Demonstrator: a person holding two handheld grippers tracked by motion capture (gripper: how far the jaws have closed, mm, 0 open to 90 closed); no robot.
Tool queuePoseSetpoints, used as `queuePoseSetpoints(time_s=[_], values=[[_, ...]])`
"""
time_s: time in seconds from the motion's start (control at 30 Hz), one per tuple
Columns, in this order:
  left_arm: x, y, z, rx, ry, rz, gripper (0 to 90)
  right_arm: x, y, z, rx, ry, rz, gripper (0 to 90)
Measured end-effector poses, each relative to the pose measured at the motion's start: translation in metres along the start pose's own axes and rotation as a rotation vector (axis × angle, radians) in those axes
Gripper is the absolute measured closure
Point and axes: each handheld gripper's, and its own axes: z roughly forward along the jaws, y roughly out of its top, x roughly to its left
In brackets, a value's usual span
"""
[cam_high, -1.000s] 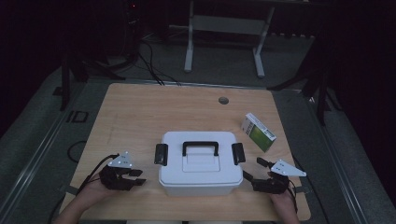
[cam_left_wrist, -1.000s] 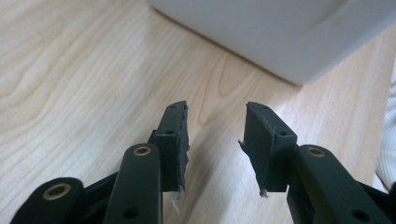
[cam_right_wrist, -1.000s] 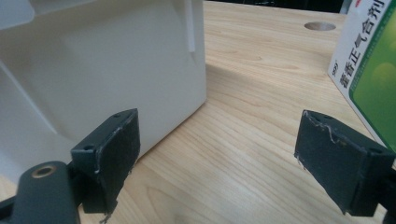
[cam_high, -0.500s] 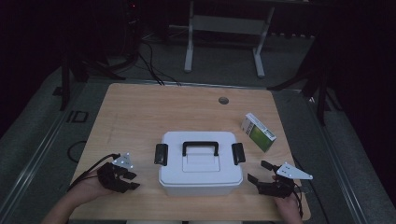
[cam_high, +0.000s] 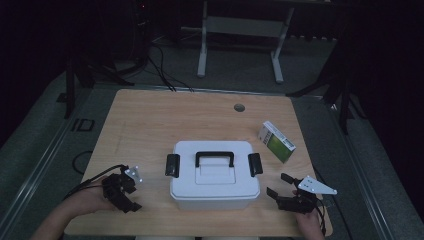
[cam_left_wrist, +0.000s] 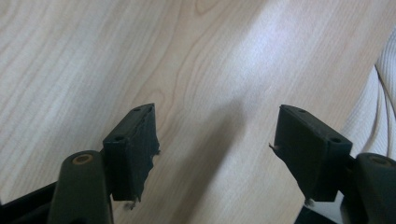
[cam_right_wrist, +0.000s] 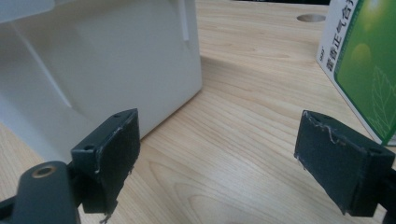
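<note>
A: How far is the work, as you judge it?

B: I think it is at the very beginning. The white box (cam_high: 215, 175) stands on the desk (cam_high: 150, 120), near the front edge and about in the middle. Its lid is on, both black side latches (cam_high: 172, 165) look closed against the sides, and the black handle (cam_high: 214, 157) lies flat on the lid. Nothing is held.

A: And the claws?

B: The left claw (cam_high: 131, 196) is low over the desk at the left of the box, well apart from it. In the left gripper view its jaws stand wide apart with only bare wood between them. The right claw (cam_high: 278, 185) is at the right of the box, near its front corner but not touching. In the right gripper view its jaws are also wide apart; the white wall of the box (cam_right_wrist: 107, 65) is at one side and a green and white carton (cam_right_wrist: 362, 65) at the other.

A: So what is left?

B: Everything, it seems: to reach the latches, to release them, and to lift the lid.

A: Which way does the box lie?

B: Its long axis goes left to right, parallel to the front edge of the desk. The handle goes the same way, and the latches are at the two short ends, one facing each claw. The carton (cam_high: 276, 141) lies behind the right claw, turned diagonally.
</note>
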Motion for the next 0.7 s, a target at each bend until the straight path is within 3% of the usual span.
queuePoseSetpoints(time_s=[0.27,0.47,0.7], values=[[0.005,0.000,0.000,0.078,-0.009,-0.021,25.3,-0.002,-0.002,-0.003,-0.019,-0.005,0.015,13.8],[0.007,-0.002,-0.008,0.075,-0.021,-0.016,25.3,-0.002,-0.002,-0.003,-0.023,-0.010,0.013,13.8],[0.002,0.005,-0.031,0.060,-0.011,0.038,25.4,-0.003,-0.002,-0.004,-0.028,-0.010,0.025,13.8]])
